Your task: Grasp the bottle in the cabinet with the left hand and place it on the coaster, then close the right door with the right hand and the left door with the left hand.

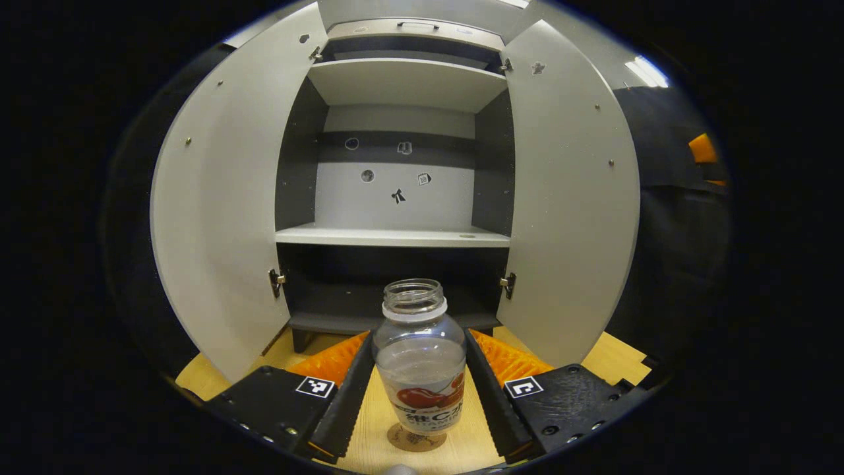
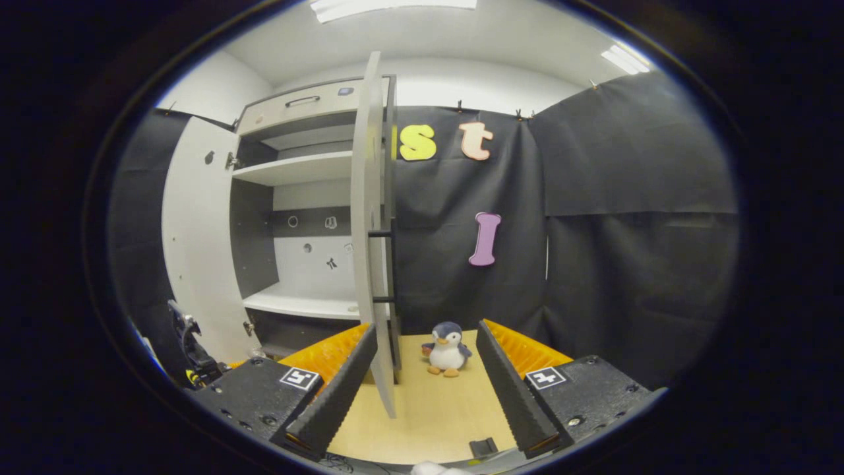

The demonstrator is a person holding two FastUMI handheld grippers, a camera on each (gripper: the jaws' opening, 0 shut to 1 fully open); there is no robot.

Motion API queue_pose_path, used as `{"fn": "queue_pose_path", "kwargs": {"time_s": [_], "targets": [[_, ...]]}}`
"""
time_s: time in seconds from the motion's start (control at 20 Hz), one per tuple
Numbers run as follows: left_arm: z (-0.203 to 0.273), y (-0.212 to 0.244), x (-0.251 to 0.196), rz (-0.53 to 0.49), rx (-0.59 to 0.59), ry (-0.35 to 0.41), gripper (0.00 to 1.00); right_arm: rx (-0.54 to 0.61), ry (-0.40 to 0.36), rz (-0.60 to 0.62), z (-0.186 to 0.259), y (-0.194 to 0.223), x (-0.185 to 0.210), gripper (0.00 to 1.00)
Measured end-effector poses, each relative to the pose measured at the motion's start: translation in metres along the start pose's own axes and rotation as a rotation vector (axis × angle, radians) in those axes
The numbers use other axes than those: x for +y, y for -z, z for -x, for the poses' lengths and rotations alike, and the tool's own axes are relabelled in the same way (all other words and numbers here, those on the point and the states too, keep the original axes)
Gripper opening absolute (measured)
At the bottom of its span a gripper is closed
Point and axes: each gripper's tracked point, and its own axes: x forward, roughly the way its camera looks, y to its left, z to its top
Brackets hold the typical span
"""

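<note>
A clear, uncapped bottle point(image 1: 420, 359) with a red label stands upright on a round cork coaster point(image 1: 415, 441) on the wooden table. My left gripper point(image 1: 419, 336) is shut on it, one finger pressing each side of its body. Behind it the grey cabinet point(image 1: 395, 237) stands open, with its left door point(image 1: 217, 218) and right door point(image 1: 573, 218) swung wide. In the right gripper view, my right gripper point(image 2: 427, 330) is open and empty. The right door point(image 2: 370, 231) shows edge-on just ahead of the left finger, its lower corner reaching between the fingers.
A small plush penguin point(image 2: 447, 349) sits on the table point(image 2: 435, 409) near the black cloth wall, right of the cabinet. The cabinet shelves point(image 1: 392, 235) are bare. A small dark object point(image 2: 484, 446) lies at the table's near edge.
</note>
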Motion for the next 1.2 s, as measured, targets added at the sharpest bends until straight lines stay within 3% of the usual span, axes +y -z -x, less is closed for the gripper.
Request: {"fn": "queue_pose_path", "kwargs": {"time_s": [0.45, 0.9, 0.95, 1.0, 1.2], "targets": [[-0.019, 0.087, 0.000, -0.016, 0.107, 0.008, 0.78, 0.070, 0.040, 0.048, -0.004, 0.025, -0.024, 0.99], [-0.032, 0.103, 0.005, -0.012, 0.067, 0.023, 0.79, 0.140, 0.006, 0.102, -0.014, 0.050, -0.009, 1.00], [-0.032, 0.103, 0.005, -0.021, 0.056, 0.029, 0.82, 0.144, 0.003, 0.110, -0.015, 0.051, -0.007, 0.99], [-0.033, 0.105, 0.005, -0.028, 0.058, 0.030, 0.78, 0.149, 0.002, 0.117, -0.016, 0.052, -0.006, 0.99], [-0.033, 0.107, 0.003, -0.026, 0.038, 0.045, 0.78, 0.146, -0.007, 0.134, -0.015, 0.051, -0.001, 1.00]]}}
